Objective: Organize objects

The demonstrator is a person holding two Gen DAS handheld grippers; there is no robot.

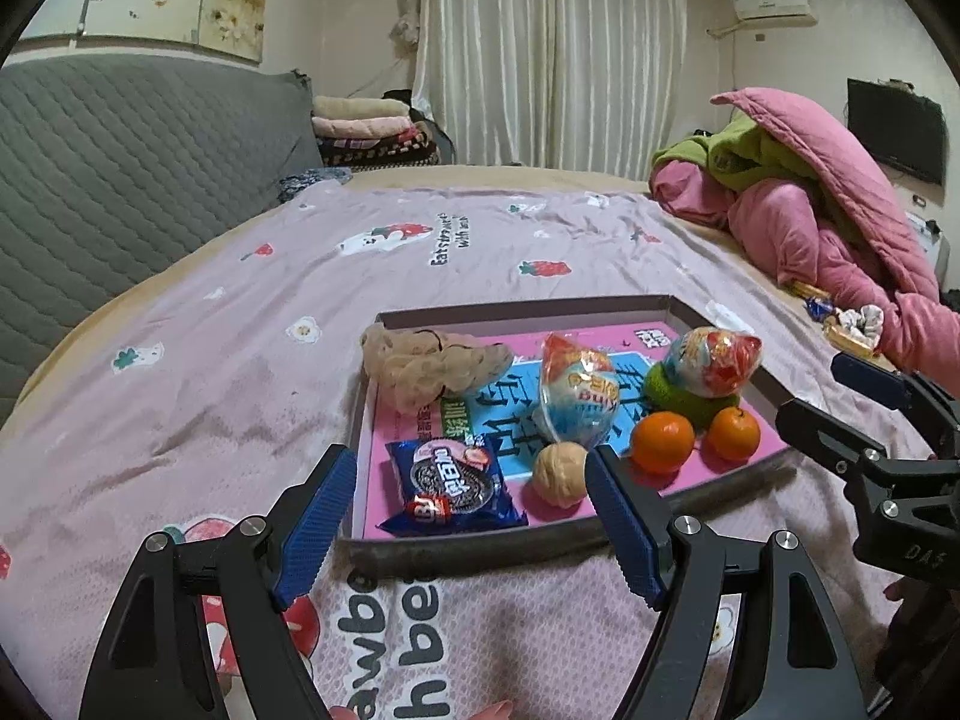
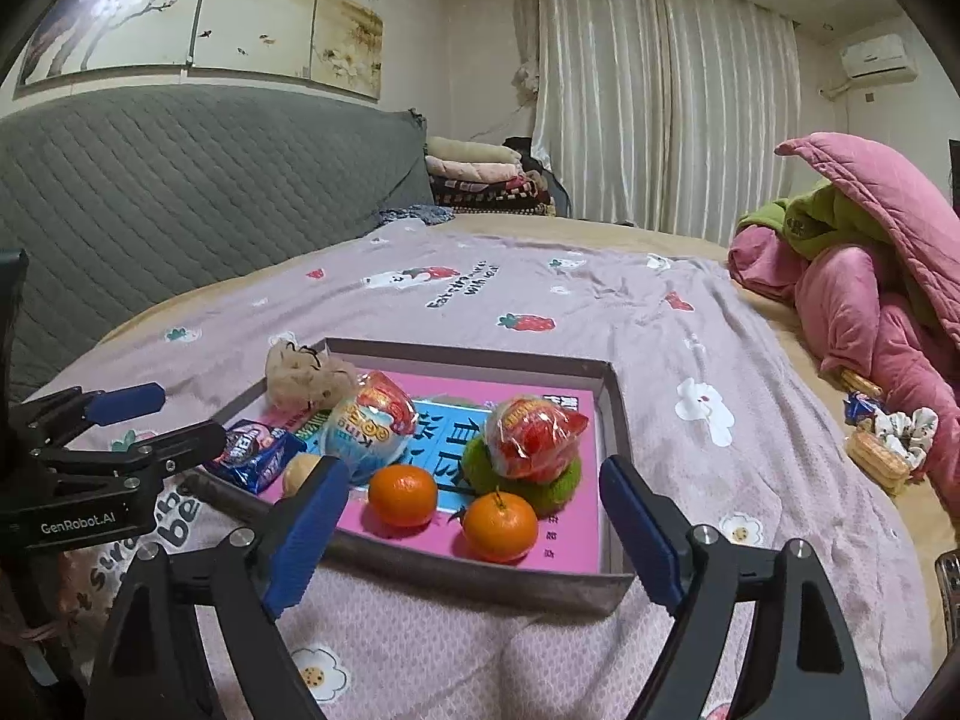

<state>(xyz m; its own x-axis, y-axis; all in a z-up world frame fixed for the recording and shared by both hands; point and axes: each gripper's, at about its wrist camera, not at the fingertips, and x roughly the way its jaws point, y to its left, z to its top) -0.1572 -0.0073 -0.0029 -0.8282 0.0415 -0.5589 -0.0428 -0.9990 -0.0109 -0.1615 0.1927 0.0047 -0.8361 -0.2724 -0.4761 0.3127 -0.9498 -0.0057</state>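
Observation:
A shallow box tray (image 1: 480, 543) (image 2: 480, 579) with a pink floor lies on the bed. It holds a blue Oreo pack (image 1: 450, 489) (image 2: 255, 453), a walnut (image 1: 561, 471) (image 2: 300, 471), two tangerines (image 1: 663, 441) (image 2: 403, 493), two wrapped toy eggs (image 1: 579, 393) (image 2: 375, 420), a green scrunchie (image 1: 690, 399) (image 2: 558, 486) and a beige scrunchie (image 1: 420, 369) (image 2: 300, 381). My left gripper (image 1: 474, 492) (image 2: 156, 411) is open and empty in front of the tray's near edge. My right gripper (image 2: 474, 492) (image 1: 840, 387) is open and empty by the tray's right side.
Loose snacks and a white scrunchie (image 2: 906, 429) (image 1: 864, 321) lie at the right by a pink quilt (image 2: 888, 312) (image 1: 840, 228). A grey padded headboard (image 2: 180, 192) stands at the left. Folded blankets (image 2: 480, 174) are stacked at the back.

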